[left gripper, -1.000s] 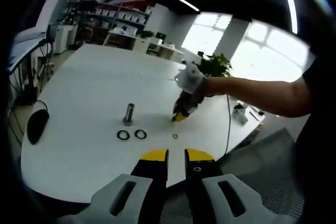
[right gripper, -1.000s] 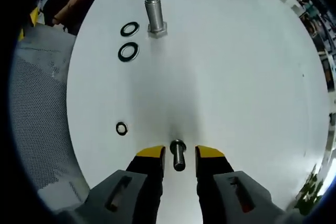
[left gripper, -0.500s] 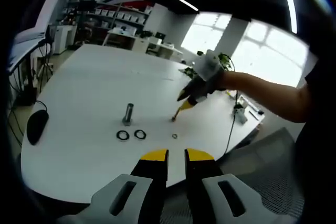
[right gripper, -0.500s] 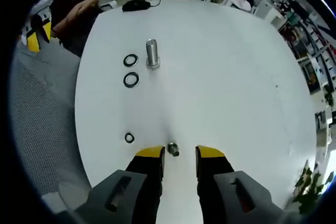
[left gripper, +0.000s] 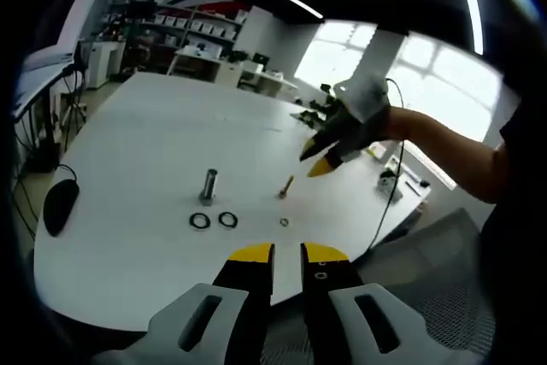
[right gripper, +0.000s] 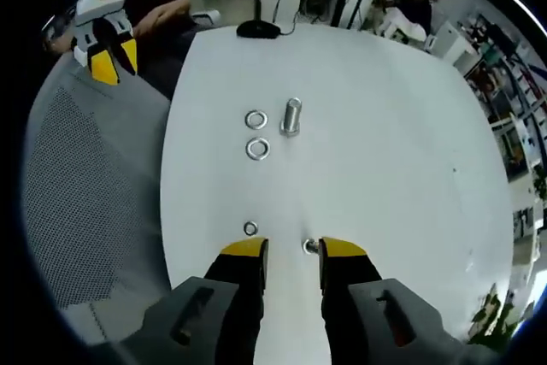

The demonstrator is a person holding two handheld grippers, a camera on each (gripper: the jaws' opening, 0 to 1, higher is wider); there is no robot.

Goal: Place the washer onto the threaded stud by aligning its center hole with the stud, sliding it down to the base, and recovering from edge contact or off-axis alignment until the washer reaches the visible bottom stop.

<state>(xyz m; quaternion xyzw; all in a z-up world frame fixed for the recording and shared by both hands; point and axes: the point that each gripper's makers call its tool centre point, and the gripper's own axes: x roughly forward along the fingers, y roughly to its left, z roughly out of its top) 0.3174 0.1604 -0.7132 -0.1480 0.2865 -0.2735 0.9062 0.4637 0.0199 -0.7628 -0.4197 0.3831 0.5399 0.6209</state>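
Observation:
On the white table (left gripper: 137,126) a thick threaded stud (left gripper: 209,185) (right gripper: 291,115) stands upright on its hex base. Two large washers (left gripper: 200,220) (left gripper: 228,219) lie flat just in front of it, also seen as rings (right gripper: 255,120) (right gripper: 257,149). A small washer (left gripper: 285,222) (right gripper: 249,229) lies apart, near a small thin stud (left gripper: 286,185) (right gripper: 309,247). My right gripper (right gripper: 294,249) (left gripper: 325,158) hangs open and empty above the table, the small stud just inside its right fingertip in the right gripper view. My left gripper (left gripper: 286,253) (right gripper: 111,55) stays off the table's near edge, jaws slightly apart, holding nothing.
A black mouse (left gripper: 60,204) (right gripper: 258,30) lies at the table's left end. A cable and a small device (left gripper: 391,185) sit near the right edge. A grey mesh chair (right gripper: 94,203) stands by the table's near side. Shelves and desks fill the room behind.
My right gripper has risen and pulled back from the small stud, which stays standing on the table. The left gripper has not moved.

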